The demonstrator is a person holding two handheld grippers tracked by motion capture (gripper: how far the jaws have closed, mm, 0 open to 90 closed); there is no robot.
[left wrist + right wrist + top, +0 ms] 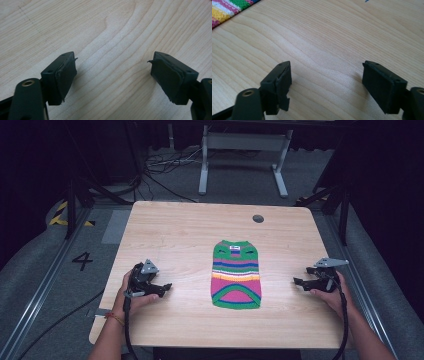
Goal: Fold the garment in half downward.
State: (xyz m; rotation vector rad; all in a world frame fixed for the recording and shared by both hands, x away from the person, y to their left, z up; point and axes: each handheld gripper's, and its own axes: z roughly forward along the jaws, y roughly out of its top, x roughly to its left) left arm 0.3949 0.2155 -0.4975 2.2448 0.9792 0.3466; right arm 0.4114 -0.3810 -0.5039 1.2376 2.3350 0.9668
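A small striped knitted sweater (236, 275), green, blue, pink, yellow and white, lies flat at the middle of the wooden table (175, 230). My left gripper (162, 287) rests on the table to the sweater's left, jaws wide open and pointing at it, a gap of bare wood between. In the left gripper view the gripper (112, 70) has nothing between its pads. My right gripper (300, 281) rests to the sweater's right, also open and apart from it. In the right gripper view the gripper (327, 75) is empty, and the sweater's striped edge (227, 11) shows at top left.
A round grey cable hole (258, 218) sits in the table's far right part. Beyond the table stands a white metal frame (243, 150) with cables on the floor. A "4" mark (82, 260) is on the floor at left.
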